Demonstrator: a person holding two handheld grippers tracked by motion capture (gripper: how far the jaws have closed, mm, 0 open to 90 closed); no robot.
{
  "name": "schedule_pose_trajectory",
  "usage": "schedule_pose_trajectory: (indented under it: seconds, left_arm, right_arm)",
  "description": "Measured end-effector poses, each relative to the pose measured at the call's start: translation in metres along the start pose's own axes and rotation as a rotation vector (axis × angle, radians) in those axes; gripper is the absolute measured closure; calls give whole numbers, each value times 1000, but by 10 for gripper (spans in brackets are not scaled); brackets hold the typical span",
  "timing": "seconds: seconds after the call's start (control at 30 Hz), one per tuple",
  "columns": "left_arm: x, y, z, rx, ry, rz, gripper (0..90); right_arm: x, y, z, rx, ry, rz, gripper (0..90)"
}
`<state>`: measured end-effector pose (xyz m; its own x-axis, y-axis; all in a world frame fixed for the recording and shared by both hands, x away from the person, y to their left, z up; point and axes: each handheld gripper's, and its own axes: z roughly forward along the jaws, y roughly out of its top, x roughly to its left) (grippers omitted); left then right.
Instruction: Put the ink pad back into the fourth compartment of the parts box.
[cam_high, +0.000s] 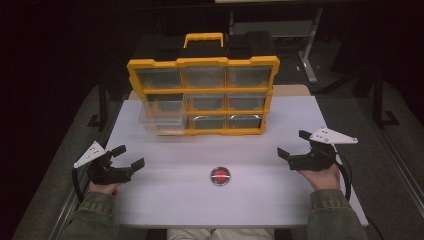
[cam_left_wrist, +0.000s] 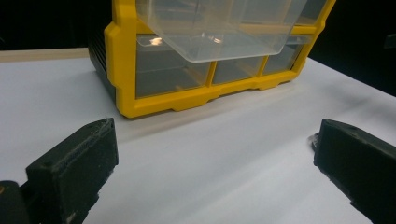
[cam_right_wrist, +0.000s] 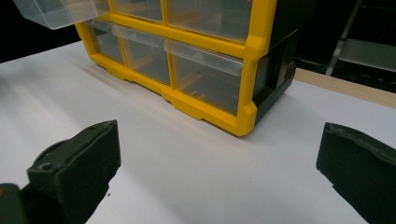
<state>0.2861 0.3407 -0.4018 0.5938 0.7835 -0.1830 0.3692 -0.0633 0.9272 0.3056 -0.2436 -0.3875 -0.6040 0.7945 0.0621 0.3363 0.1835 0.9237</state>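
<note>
Yellow organizer (cam_high: 202, 95) stands upright in the upper middle of the high view, at the far side of my white worktop (cam_high: 175, 200). It has nine clear drawers in three rows of three, a yellow handle (cam_high: 203, 39) on top and a black back. One clear drawer (cam_high: 161, 116), at the left of the middle row, is pulled out toward me and hangs forward over the worktop; it looks empty. I cannot tell what the closed drawers hold.

A small round disc (cam_high: 220, 176), red in the middle with a dark rim, lies alone in the lower middle of the frame, well apart from the organizer and between my two tools.

My left gripper (cam_high: 126, 158) rests at the lower left, its fingers spread wide apart with nothing between them. My right gripper (cam_high: 294, 143) rests at the lower right, fingers likewise wide apart and holding nothing. Bare worktop lies between each gripper and the organizer.

Beyond the worktop the room is dark, with a metal frame leg (cam_high: 309, 47) at upper right.
</note>
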Motion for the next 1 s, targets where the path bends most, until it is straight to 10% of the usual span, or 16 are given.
schedule_pose_trajectory:
  seconds: [1.0]
  left_arm:
    - [0,-2,-1,6,19,-5,0]
  right_arm:
    - [16,10,14,119,55,-25,0]
